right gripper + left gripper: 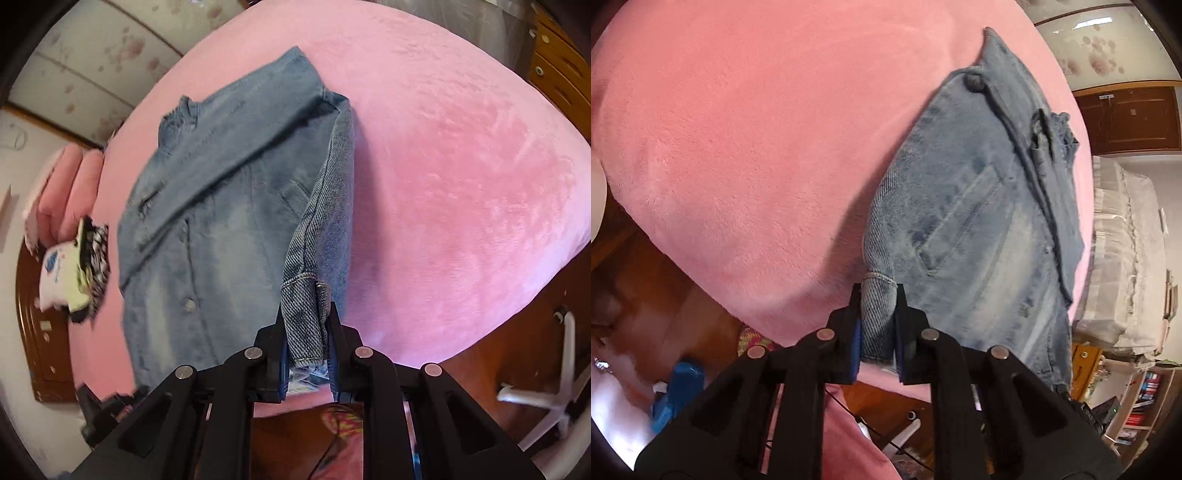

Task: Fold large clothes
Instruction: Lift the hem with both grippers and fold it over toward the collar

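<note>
Denim, pale blue and faded, makes up the large buttoned jacket that lies spread on the pink plush bed cover, toward its near edge. It is laid flat so that the sides can be turned inward; one pocket faces up, and the frayed collar end points to the far side.

You hold the left gripper at the near left edge of the garment. Its jaws are nearly closed and pinch a rolled fold of denim, apparently a sleeve or side hem, between the blue pads.

You hold the right gripper at the near right edge. Its jaws stand narrow and clamp the cuffed end of the right sleeve, which rises off the cover. Judgement: both edges are gripped so the sides can be carried inward together.

A small pile of pink and patterned folded items rests at the far left of the bed, apart from the jacket.
</note>
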### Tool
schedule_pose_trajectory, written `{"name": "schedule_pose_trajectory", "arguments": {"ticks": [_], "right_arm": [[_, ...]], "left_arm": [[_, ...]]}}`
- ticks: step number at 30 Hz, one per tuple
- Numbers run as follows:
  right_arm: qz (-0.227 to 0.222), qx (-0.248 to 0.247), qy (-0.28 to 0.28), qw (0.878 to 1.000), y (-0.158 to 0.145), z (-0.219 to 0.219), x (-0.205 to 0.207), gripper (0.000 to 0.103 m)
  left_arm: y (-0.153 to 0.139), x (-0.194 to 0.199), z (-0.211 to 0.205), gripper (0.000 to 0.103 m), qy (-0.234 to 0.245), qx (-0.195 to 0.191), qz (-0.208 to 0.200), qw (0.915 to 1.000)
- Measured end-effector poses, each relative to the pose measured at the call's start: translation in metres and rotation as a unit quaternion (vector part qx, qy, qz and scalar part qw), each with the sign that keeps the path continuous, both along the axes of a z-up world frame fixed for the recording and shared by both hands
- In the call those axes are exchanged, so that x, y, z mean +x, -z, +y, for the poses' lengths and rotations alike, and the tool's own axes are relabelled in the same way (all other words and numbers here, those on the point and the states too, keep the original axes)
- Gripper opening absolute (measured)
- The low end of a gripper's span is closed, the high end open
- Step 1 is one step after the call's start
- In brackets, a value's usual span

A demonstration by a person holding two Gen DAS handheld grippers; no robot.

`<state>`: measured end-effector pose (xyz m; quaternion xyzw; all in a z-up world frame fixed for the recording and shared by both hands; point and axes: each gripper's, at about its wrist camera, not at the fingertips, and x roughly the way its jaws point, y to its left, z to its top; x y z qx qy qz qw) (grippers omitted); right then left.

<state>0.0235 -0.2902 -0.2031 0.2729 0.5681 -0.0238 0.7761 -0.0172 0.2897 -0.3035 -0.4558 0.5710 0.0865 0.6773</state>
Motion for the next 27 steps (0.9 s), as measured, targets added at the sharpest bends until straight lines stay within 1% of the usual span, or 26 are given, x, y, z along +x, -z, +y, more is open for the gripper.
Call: {"name": "schedule_pose_trajectory", "arguments": {"ticks": [1,3,5,8,10,12,14,17,19,21,23,24,26,27], "right_arm": [[-0.003,0.005,0.01,1.0,-0.004,0.003,0.001,0.016],[-0.014,0.036,0.04,0.998,-0.014,0.009,0.003,0.015],[-0.029,0.075,0.07,0.994,-0.024,0.013,0.005,0.015],[-0.051,0.123,0.103,0.986,-0.041,0.021,0.011,0.015],[-0.063,0.159,0.113,0.979,-0.048,0.023,0.019,0.015],[-0.07,0.171,0.109,0.977,-0.057,0.027,0.035,0.015],[-0.086,0.171,0.101,0.976,-0.067,0.029,0.051,0.014],[-0.119,0.178,0.091,0.973,-0.085,0.025,0.078,0.014],[-0.137,0.188,0.096,0.968,-0.097,0.016,0.097,0.014],[-0.149,0.197,0.105,0.963,-0.108,0.003,0.116,0.013],[-0.16,0.206,0.114,0.959,-0.118,-0.013,0.14,0.013],[-0.162,0.209,0.118,0.957,-0.122,-0.022,0.154,0.013],[-0.162,0.215,0.12,0.956,-0.126,-0.037,0.18,0.013],[-0.162,0.229,0.118,0.953,-0.126,-0.044,0.196,0.013]], "left_arm": [[-0.005,0.0,0.0,0.01,-0.004,-0.007,-0.005,1.0],[-0.018,-0.001,0.002,0.01,-0.032,-0.045,-0.023,0.9982],[-0.034,0.001,0.002,0.01,-0.035,-0.06,-0.035,0.997],[-0.064,0.017,-0.002,0.01,-0.005,-0.039,-0.038,0.9985],[-0.081,0.025,0.0,0.01,-0.01,-0.046,-0.056,0.9973],[-0.096,0.036,0.002,0.009,-0.015,-0.051,-0.073,0.9959],[-0.111,0.049,0.005,0.009,-0.012,-0.046,-0.081,0.9956],[-0.138,0.081,0.008,0.009,-0.013,-0.04,-0.1,0.9941],[-0.153,0.105,0.012,0.009,-0.015,-0.041,-0.108,0.9932],[-0.169,0.132,0.018,0.009,-0.03,-0.037,-0.111,0.9927],[-0.187,0.165,0.022,0.009,-0.042,-0.023,-0.115,0.9922],[-0.197,0.184,0.023,0.009,-0.047,-0.009,-0.119,0.9918],[-0.214,0.209,0.026,0.009,-0.054,0.011,-0.125,0.9907],[-0.221,0.227,0.025,0.009,-0.057,0.019,-0.129,0.9899]]}}
